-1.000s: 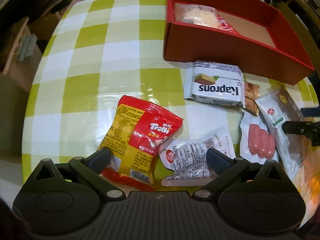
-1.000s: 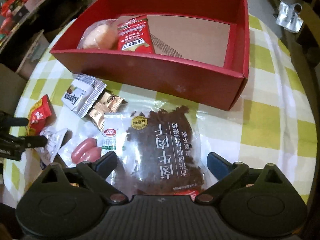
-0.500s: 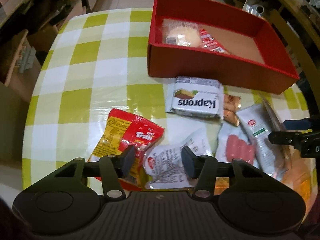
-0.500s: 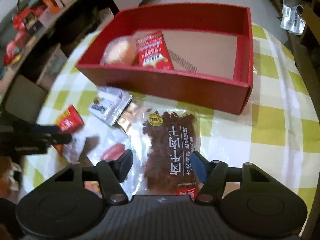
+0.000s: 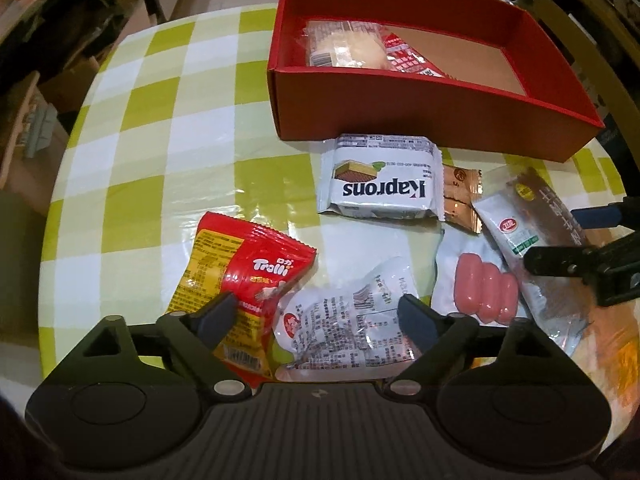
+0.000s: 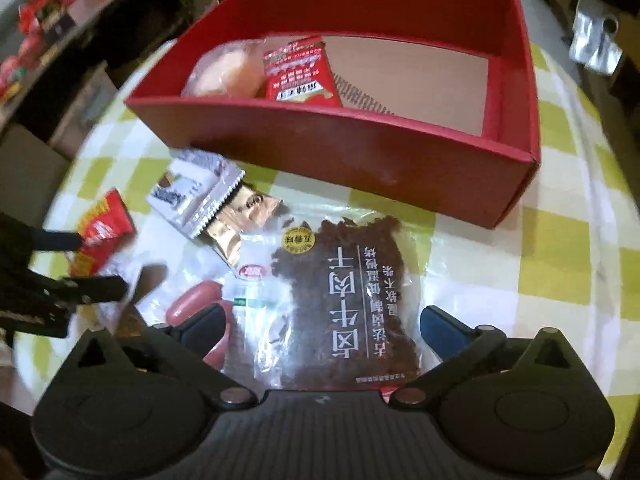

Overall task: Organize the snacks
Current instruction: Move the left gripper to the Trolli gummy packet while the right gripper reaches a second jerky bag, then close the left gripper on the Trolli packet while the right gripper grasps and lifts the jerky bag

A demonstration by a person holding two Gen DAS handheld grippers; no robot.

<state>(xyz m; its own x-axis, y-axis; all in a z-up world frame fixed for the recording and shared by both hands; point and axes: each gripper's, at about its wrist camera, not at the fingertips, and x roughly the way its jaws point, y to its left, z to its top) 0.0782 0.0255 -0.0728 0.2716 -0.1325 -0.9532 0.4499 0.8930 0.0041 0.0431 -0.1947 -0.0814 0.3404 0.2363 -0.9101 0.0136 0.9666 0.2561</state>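
Note:
Over the white printed packet (image 5: 344, 320), my left gripper (image 5: 316, 316) has its jaws opening; the pads stand clear of it, one above the red Trolli bag (image 5: 240, 276). My right gripper (image 6: 324, 326) is opening too, and its pads straddle the dark jerky bag (image 6: 344, 292) without touching. Both bags lie flat on the checked table (image 5: 180, 140). Between them lie the Kaprons wafer pack (image 5: 380, 184), a gold sachet (image 5: 460, 200) and a sausage pack (image 5: 480, 292). Behind stands the red box (image 6: 340, 148), which holds a wrapped bun (image 6: 228, 72) and a red packet (image 6: 300, 70).
The round table's edge curves close on the left and near sides. Dark shelves and cardboard boxes (image 5: 60, 80) stand beyond it on the left. A silvery wrapper (image 6: 596, 44) lies past the box at the far right. Bare cloth shows right of the jerky bag.
Half a second ago both grippers' jaws were nearly closed above the packets. They now stand wide again. No packet has been gripped or shifted.

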